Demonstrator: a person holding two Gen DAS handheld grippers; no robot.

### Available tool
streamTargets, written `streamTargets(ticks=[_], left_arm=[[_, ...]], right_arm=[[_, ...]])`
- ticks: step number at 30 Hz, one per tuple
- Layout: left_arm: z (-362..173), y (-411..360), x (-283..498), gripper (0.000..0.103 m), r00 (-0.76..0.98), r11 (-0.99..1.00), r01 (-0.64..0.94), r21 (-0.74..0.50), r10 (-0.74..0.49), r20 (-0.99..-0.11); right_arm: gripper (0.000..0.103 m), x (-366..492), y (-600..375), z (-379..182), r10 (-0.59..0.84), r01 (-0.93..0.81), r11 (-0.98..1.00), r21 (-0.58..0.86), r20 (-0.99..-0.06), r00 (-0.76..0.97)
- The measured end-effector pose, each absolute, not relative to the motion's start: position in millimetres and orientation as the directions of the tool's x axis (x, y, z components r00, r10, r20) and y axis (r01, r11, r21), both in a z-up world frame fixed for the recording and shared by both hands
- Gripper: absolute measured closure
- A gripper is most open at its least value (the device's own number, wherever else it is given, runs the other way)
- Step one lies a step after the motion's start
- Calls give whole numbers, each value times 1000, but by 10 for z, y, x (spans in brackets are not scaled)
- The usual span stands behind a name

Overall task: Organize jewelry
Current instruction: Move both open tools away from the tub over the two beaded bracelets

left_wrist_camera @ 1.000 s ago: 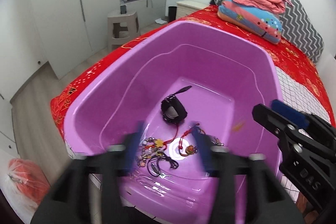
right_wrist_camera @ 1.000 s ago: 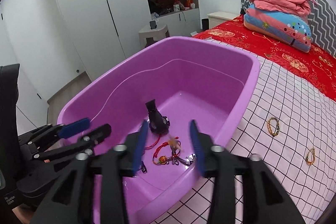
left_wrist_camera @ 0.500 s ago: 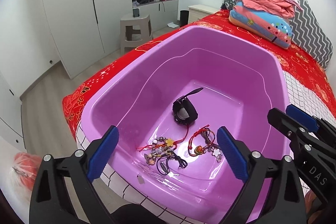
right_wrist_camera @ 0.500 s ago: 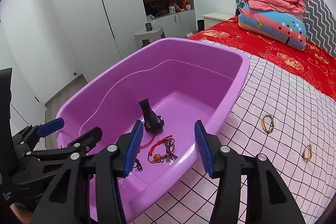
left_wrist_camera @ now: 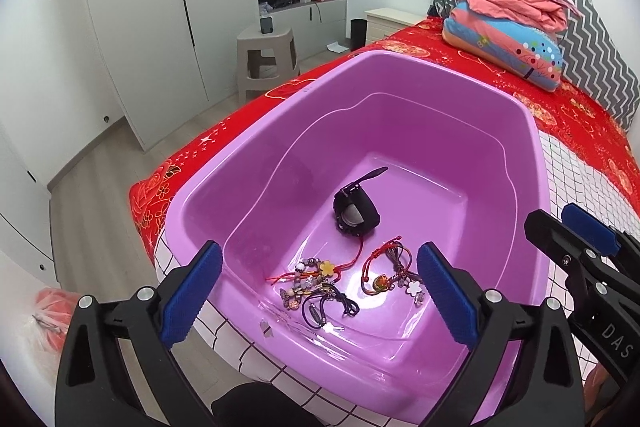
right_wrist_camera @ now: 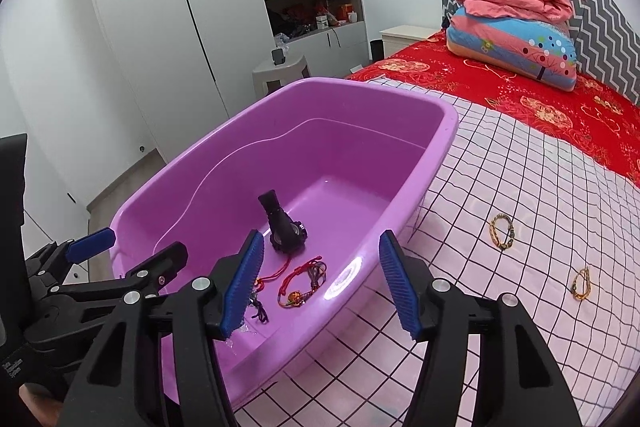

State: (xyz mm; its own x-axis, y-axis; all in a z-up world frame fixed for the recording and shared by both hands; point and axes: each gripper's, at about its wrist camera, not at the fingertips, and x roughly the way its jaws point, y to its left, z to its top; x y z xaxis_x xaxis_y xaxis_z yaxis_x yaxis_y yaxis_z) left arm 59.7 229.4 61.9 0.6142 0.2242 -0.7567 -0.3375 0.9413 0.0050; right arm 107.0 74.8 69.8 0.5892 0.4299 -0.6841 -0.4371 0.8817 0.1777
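Observation:
A purple plastic tub (left_wrist_camera: 400, 75) sits on the bed, also in the right wrist view (right_wrist_camera: 436, 155). Inside lie a black watch (left_wrist_camera: 355, 214), a red cord bracelet (left_wrist_camera: 378, 273) and a tangle of beaded charms and dark cords (left_wrist_camera: 316, 287). My left gripper (left_wrist_camera: 318, 293) is open and empty above the tub's near rim. My right gripper (right_wrist_camera: 320, 281) is open and empty over the tub's right rim. Two loose bracelets lie on the checked sheet: a gold and dark one (right_wrist_camera: 502, 231) and a small orange one (right_wrist_camera: 581, 283).
The bed has a pink checked sheet (right_wrist_camera: 520, 187) and a red floral cover (right_wrist_camera: 520, 99). Folded quilts (right_wrist_camera: 516, 15) are stacked at the headboard. A grey stool (left_wrist_camera: 267, 61) stands on the floor by white wardrobes. An orange bag (left_wrist_camera: 52, 323) lies on the floor.
My left gripper opened wide and drew back from the tub's floor, leaving the jewelry inside. My right gripper opened wider and shifted right toward the tub's rim.

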Motion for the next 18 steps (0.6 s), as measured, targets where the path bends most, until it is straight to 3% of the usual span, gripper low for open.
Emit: streamTargets(ticks=[2,18], left_arm=[[630,2280,586,6,615,941,-338,0,221,-757],[719,2116,470,6,630,947,-322,11,223,-744]], right_arm=[[39,1058,709,700,428,-431,884,181,-683,592],[31,908,307,755,405,-367,907,205,-661,632]])
